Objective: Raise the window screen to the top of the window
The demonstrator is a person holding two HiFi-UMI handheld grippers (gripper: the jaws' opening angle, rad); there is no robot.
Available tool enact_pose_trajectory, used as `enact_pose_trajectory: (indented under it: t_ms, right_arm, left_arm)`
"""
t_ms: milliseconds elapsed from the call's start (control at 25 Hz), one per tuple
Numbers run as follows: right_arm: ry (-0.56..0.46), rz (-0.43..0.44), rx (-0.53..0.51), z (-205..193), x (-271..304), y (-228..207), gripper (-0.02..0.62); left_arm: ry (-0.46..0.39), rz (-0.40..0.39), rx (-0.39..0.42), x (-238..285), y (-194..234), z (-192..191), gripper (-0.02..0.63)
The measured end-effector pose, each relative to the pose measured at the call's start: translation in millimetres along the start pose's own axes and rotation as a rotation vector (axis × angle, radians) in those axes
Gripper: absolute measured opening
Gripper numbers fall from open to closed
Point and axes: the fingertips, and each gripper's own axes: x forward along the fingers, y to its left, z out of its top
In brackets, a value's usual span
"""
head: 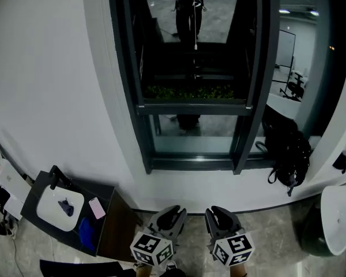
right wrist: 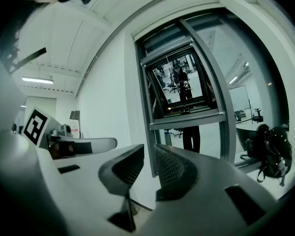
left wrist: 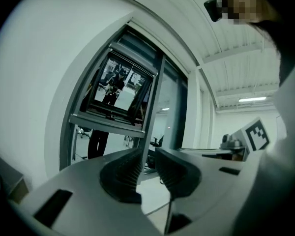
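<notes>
Looking down at a big white wall [head: 52, 74] with the dark-framed window [head: 122, 97] sitting at 12 o'clock. The window screen [head: 219, 68] covers the upper part of it. Its bottom rail runs across well below the top, with a strip of clearer glass underneath.

Over at 4 o'clock a black backpack [head: 289, 154] leans against the wall by the window corner. At 8 o'clock there's a dark side table [head: 43, 180] with a white tray [head: 52, 209] on it and a pink phone [head: 97, 208] just beside the tray.

Both claws are down at 6 o'clock, side by side, well short of the window. The left gripper [head: 172, 213] has its jaws only a narrow crack apart and nothing in between; you just see the window frame through the gap. Same story for the right gripper [head: 218, 214]: a slim gap, and it isn't holding anything.
</notes>
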Motion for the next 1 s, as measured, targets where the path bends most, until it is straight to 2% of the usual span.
enact_pose_trajectory:
  t_ms: [120,360,1000]
  right_arm:
    - [0.013,-0.002,0.011,-11.9,-30.9,-6.3,0.064]
    - [0.017,0.031,0.007,-21.1,-64.8,2.2,0.064]
    - [-0.005,0.064,-0.009,-21.0,-104.8,27.3,0.063]
  left_arm:
    - [0.02,-0.006,-0.02,-4.0,-29.6,-16.6,0.069]
    - [0.042,0.002,0.003,-20.9,-74.3,-37.3,0.069]
    - [0.051,0.087,0.044,-62.1,-99.9,-56.0,0.069]
